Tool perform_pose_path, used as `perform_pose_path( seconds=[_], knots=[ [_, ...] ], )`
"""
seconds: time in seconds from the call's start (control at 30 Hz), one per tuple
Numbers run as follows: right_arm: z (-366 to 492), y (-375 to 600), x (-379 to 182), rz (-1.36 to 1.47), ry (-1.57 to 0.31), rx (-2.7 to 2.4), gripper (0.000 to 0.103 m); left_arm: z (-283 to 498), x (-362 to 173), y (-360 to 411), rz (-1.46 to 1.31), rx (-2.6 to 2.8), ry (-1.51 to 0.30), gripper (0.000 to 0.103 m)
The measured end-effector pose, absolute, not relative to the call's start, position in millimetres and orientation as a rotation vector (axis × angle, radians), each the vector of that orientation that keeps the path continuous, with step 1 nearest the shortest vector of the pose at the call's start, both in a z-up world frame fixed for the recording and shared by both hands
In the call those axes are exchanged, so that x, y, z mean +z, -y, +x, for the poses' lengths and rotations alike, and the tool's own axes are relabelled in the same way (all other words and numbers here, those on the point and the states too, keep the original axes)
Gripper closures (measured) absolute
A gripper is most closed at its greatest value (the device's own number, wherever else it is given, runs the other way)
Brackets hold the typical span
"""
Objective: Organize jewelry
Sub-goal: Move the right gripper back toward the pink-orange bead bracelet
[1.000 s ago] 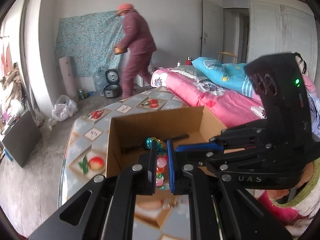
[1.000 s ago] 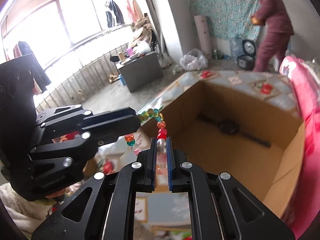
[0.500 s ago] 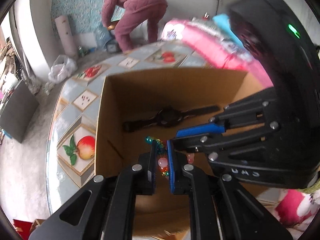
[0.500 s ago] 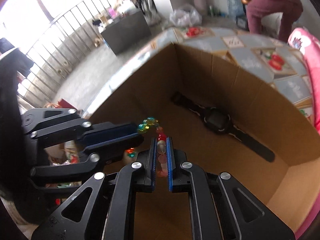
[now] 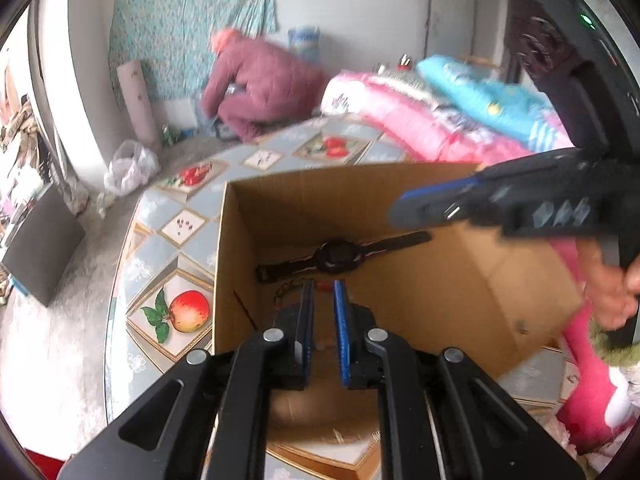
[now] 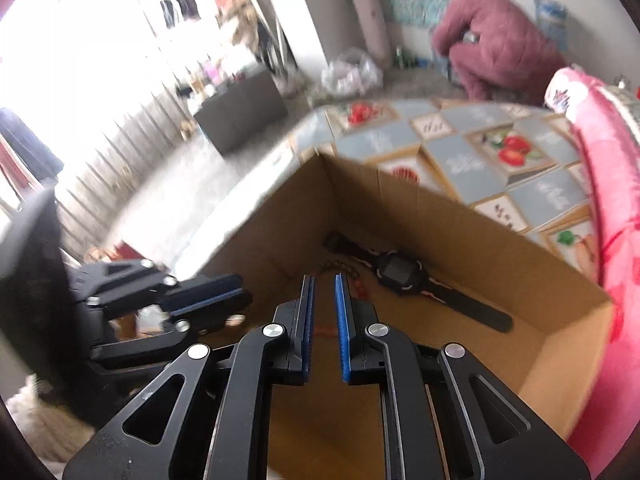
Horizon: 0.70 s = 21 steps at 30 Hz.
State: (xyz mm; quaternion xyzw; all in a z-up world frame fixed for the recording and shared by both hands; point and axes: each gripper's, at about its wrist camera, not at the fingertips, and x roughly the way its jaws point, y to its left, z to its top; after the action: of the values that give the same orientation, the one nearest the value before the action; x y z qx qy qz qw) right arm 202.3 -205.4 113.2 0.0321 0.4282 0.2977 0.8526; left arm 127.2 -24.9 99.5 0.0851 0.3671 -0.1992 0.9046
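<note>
An open cardboard box (image 5: 460,280) stands on the fruit-patterned table (image 5: 172,248). On its floor lies a black wristwatch (image 5: 338,256) (image 6: 400,274), and beside the watch the beaded bracelet (image 5: 286,290) (image 6: 340,269), blurred, its red beads toward the watch. My left gripper (image 5: 323,292) (image 6: 242,296) hovers by the box's left wall, jaws nearly together with nothing pinched. My right gripper (image 6: 325,286) (image 5: 396,208) hangs above the box (image 6: 520,288); its jaws are opening and nothing is between the pads. The bracelet lies beyond both sets of fingertips.
A person in maroon clothes (image 5: 260,84) crouches on the floor behind the table. Pink and blue bedding (image 5: 420,120) borders the table's right side. A hand (image 5: 612,296) holds the right gripper. A plastic bag (image 5: 128,168) and a dark cabinet (image 6: 240,112) stand on the floor.
The bracelet, stretched between both grippers above the box, went down into it and now lies on the floor beside the watch. Both grippers are off it; the right one drew back.
</note>
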Motion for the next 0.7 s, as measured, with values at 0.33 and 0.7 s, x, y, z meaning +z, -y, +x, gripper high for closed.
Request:
perform_pose_path(
  seconds=[0.33,0.7],
  knots=[
    [89,250,70,0.196,-0.963,0.665,0.08,29,73,-1,-0.006,-0.539,-0.699,0.087],
    [103,288,26,0.218,-0.978,0.314,0.096,10,11,6,-0.063,-0.493,-0.828,0.088]
  ],
)
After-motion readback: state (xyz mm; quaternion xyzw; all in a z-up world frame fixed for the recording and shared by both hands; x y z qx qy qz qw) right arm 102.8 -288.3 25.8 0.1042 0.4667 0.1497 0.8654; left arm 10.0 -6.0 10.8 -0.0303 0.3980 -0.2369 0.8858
